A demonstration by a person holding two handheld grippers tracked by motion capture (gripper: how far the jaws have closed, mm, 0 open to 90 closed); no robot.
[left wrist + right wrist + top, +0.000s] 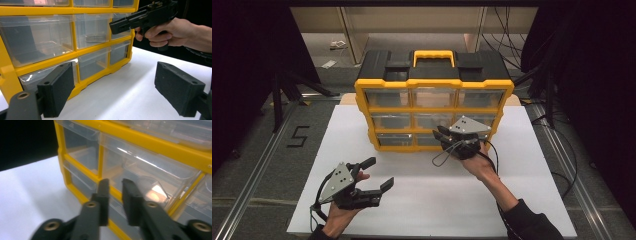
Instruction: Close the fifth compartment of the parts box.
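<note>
Two hand-held grippers at a yellow drawer organizer, right one at the drawer fronts.

Nearest, left gripper (371,176) sits low over the white board (422,200), jaws spread wide, nothing between them; in the left gripper view its pads (56,91) frame bare board with the cabinet's lower corner just beside. Further in, right gripper (443,136) is held level at the organizer (434,85), tips against the middle and bottom rows near the right end. Right gripper view: jaws (115,195) parted by a narrow gap, nothing pinched, aimed at a clear drawer (140,177) and the yellow rail under it; contact unclear. Drawers are closed, clear plastic, three rows of three. Organizer stands upright at the board's far edge, black top, yellow handle (434,57). Behind it, grey floor and cables.
</note>
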